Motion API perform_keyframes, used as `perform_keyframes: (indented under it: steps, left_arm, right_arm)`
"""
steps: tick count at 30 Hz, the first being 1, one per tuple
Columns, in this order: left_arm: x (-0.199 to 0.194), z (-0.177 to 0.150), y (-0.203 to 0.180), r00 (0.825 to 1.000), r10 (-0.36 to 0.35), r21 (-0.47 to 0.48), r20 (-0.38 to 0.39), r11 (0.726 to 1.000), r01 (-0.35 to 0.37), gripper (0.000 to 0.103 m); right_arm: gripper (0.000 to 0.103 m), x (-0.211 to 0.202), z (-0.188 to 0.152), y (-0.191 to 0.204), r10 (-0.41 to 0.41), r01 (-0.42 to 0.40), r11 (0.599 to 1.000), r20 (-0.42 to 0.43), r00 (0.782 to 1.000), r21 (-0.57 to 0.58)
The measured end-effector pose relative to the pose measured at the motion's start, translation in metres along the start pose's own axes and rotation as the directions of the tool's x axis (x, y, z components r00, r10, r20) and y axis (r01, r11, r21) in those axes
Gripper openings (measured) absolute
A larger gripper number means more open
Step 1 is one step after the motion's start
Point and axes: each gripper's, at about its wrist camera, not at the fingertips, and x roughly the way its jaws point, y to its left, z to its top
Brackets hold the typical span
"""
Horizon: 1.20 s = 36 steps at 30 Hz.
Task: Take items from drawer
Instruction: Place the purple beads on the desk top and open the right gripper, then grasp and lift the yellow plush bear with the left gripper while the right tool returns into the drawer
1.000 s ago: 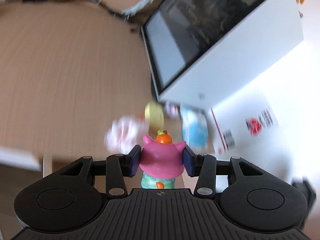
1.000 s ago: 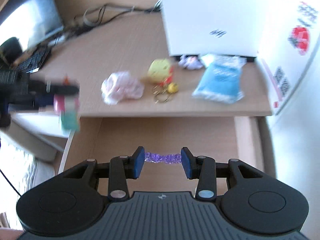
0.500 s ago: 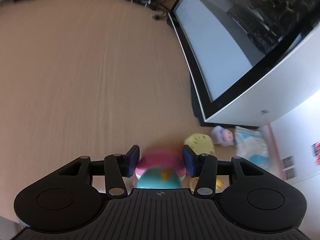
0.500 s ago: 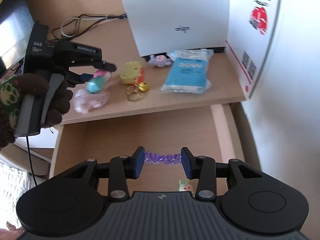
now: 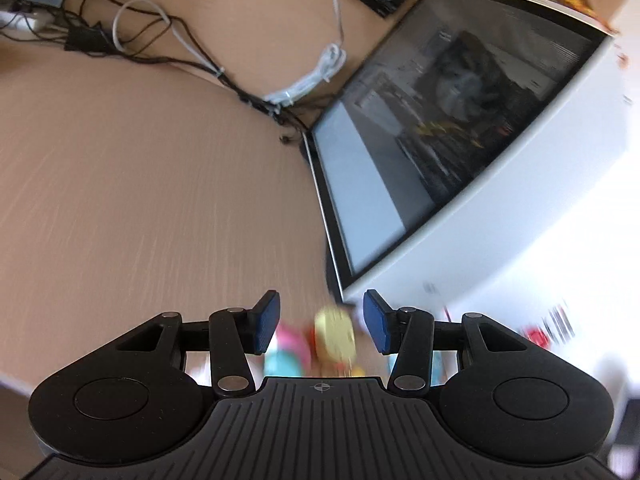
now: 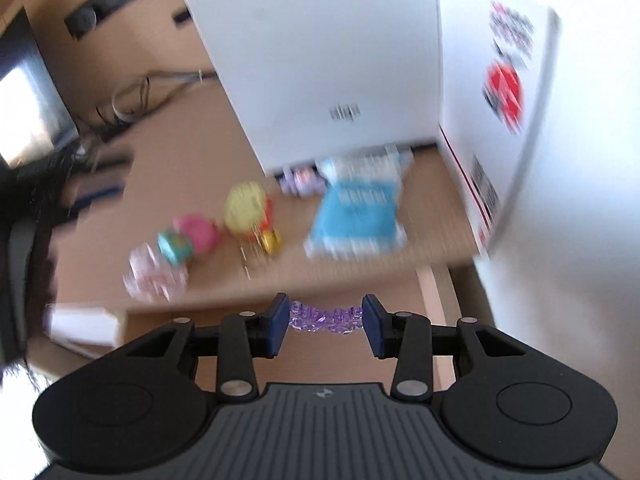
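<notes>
My left gripper (image 5: 320, 326) is open above the desk (image 5: 140, 200), nothing between its blue pads. Below it, blurred, lie the pink and teal toy (image 5: 290, 350) and a yellow keychain toy (image 5: 334, 334). In the right wrist view the pink and teal toy (image 6: 190, 238) lies on the desk beside the yellow keychain toy (image 6: 248, 210), a crumpled pink wrapper (image 6: 154, 274), a blue packet (image 6: 356, 210) and a small lilac figure (image 6: 300, 178). My right gripper (image 6: 325, 320) is shut on a purple crinkly strip (image 6: 326, 316), over the open drawer (image 6: 344, 354).
A white computer case (image 5: 500, 200) with a dark glass side stands on the desk at right; its white front (image 6: 320, 60) faces the right wrist view. A bundle of cables (image 5: 180, 56) lies at the back. A white box with red print (image 6: 500, 92) flanks the desk.
The left gripper let go of the pink and teal toy onto the desk and pulled back, its jaws now apart. The right gripper rose toward the desk edge, still holding the purple strip.
</notes>
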Motion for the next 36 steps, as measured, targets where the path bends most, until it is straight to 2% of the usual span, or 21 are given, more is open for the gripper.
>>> perform_keyframes:
  steps: [4,7,8,9,10,12,14,15,18,21,28,30,33,35,36]
  left_arm:
    - [-0.019,-0.036,0.007,0.994,-0.029,0.034,-0.102,0.999,0.033,0.05]
    - [-0.022,-0.063,0.016,0.979,-0.029,0.013,-0.199,0.999,0.032,0.05]
    - [-0.022,-0.072,0.018,0.971,-0.024,0.014,-0.237,0.999,0.029,0.05]
    - [-0.022,-0.082,0.019,0.961,-0.017,0.02,-0.276,1.0,0.024,0.05]
    - [-0.02,-0.091,0.02,0.95,-0.008,0.029,-0.313,0.999,0.018,0.05]
    - [-0.016,-0.106,0.021,0.93,0.008,0.043,-0.368,0.999,0.008,0.05]
    - [-0.01,-0.12,0.022,0.906,0.01,0.051,-0.424,0.999,0.013,0.05]
    - [-0.004,-0.126,0.021,0.892,0.007,0.056,-0.452,0.998,0.02,0.05]
    - [0.011,-0.141,0.018,0.845,-0.011,0.072,-0.535,0.996,0.058,0.05]
    - [0.031,-0.155,0.01,0.798,-0.004,0.11,-0.603,0.99,0.088,0.05]
    - [0.07,-0.178,-0.01,0.697,-0.031,0.109,-0.716,0.982,0.156,0.05]
    - [0.081,-0.183,-0.014,0.684,-0.016,0.1,-0.729,0.986,0.13,0.05]
    - [0.1,-0.19,-0.014,0.663,0.023,0.061,-0.748,0.998,0.033,0.05]
    - [0.108,-0.194,-0.023,0.663,0.079,0.137,-0.744,0.99,0.036,0.05]
    - [0.108,-0.197,-0.029,0.654,0.103,0.186,-0.75,0.981,0.059,0.05]
  right_arm:
    - [0.039,0.013,0.043,0.01,0.063,-0.063,0.998,0.04,0.997,0.013]
    - [0.041,0.03,0.069,0.015,0.106,-0.107,0.994,0.056,0.993,0.018]
    - [0.047,0.037,0.076,0.015,0.119,-0.12,0.993,0.064,0.991,0.022]
    - [0.064,0.042,0.082,0.015,0.115,-0.118,0.992,0.063,0.991,0.033]
    - [0.073,0.047,0.086,0.013,0.097,-0.1,0.994,0.064,0.993,0.05]
    - [0.074,0.049,0.086,0.012,0.073,-0.077,0.995,0.07,0.995,0.06]
    - [0.075,0.044,0.081,0.008,0.076,-0.081,0.994,0.069,0.995,0.073]
    - [0.08,0.041,0.075,0.007,0.075,-0.08,0.994,0.066,0.995,0.074]
    - [0.087,0.029,0.053,0.006,0.029,-0.031,0.999,0.061,0.998,0.028]
    - [0.088,0.017,0.03,0.003,-0.019,0.019,1.0,0.043,0.999,-0.003]
    - [0.09,-0.001,-0.018,-0.024,-0.043,0.045,0.996,-0.038,0.998,0.074]
    - [0.095,-0.004,-0.031,-0.027,-0.056,0.06,0.996,-0.054,0.997,0.072]
    - [0.098,-0.007,-0.048,-0.029,-0.08,0.085,0.994,-0.073,0.994,0.065]
    - [0.098,-0.008,-0.056,-0.03,-0.098,0.103,0.993,-0.086,0.991,0.06]
    - [0.098,-0.009,-0.06,-0.031,-0.106,0.111,0.992,-0.091,0.99,0.058]
